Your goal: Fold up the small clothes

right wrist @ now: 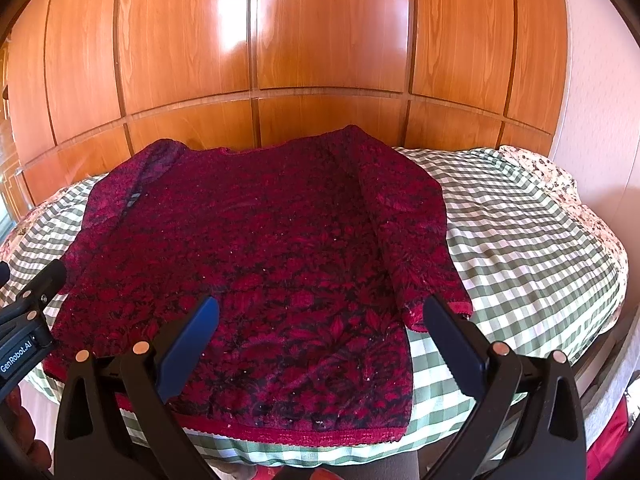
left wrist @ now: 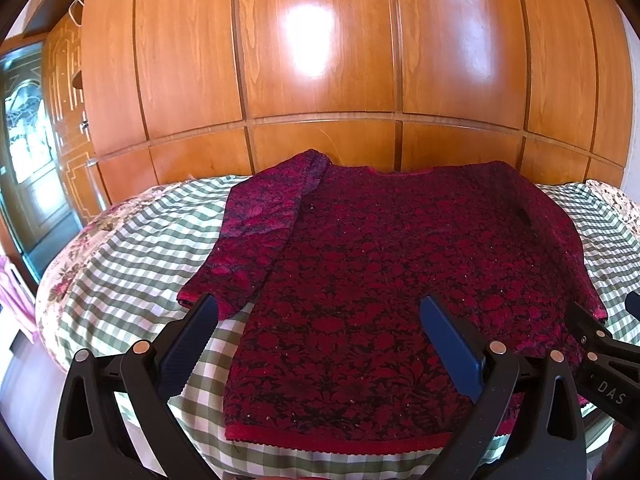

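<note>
A dark red floral-patterned sweater lies flat on the checked bedcover, hem toward me, both sleeves lying along its sides. My left gripper hovers open above its lower left part, holding nothing; the left sleeve cuff lies just past the left fingertip. In the right wrist view the same sweater fills the middle. My right gripper hangs open over the lower right part, its right fingertip near the right sleeve cuff. Each view shows the other gripper at its edge.
A green-and-white checked cover lies over a floral quilt on the bed. A glossy wooden wardrobe stands right behind it. A door stands at far left. The bed's near edge runs below the hem.
</note>
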The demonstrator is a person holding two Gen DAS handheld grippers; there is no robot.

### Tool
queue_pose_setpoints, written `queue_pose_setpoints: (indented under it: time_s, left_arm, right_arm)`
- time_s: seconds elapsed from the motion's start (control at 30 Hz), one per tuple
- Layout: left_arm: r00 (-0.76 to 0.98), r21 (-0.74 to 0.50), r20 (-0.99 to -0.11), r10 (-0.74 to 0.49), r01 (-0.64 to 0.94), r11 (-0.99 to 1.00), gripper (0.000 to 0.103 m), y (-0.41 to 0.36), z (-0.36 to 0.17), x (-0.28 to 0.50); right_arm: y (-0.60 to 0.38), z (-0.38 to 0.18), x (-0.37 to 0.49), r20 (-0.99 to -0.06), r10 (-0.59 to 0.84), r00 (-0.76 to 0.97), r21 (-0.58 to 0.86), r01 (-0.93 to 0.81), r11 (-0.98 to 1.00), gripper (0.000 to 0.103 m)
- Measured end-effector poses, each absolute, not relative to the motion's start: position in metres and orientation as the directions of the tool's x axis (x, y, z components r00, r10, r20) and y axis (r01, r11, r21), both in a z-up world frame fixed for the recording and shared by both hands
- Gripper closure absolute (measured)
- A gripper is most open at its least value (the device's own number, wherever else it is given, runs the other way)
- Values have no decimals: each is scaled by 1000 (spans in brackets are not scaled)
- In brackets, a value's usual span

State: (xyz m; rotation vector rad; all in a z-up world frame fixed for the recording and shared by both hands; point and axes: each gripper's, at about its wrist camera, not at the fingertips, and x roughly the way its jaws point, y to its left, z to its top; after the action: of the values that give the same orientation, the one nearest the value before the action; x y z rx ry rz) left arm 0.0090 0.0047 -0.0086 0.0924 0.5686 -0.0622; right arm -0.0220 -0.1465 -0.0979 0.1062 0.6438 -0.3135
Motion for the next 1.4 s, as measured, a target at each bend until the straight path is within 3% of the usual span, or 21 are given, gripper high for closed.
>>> queue_pose_setpoints:
  time_s: [0.3,0.63,0.73,0.9,1.03,1.17,1.4]
  left_arm:
    - [792,47,-607,-65,117,992,3,7,-21,22]
    - [739,52,-670,-70,141,989,3,7,-48,69]
    - [682,65,-729,-64,162,985,3,3,-65,97]
    - [598,41,-798,-66,164,986,3,5,-87,131]
    - [609,26,-790,-70,148,989,3,8,-95,134]
    - [630,53,-775,-54,150,987,3,7,-99,131]
    - [643,4,-761,-89,142,990,3,13,-103,125]
  right_arm:
    - [-154,-115,-8,-647,-277,711,-53,321,946,2]
    - [-211,-150,35,-641,-508,575,-363,356,861,2]
    - [-229,-164,45,-672,-475,569,-382,283,880,2]
    - [-251,-150,46,-605,-518,605,-440,288,851,2]
    - [-283,-146,47,-612,-549,570,-452,317,834,2]
    - [-310,-143,52,-524,-664,533,-561,371,740,2]
    - [-403,-109,64,-480,-754,448,-462,602,651,2]
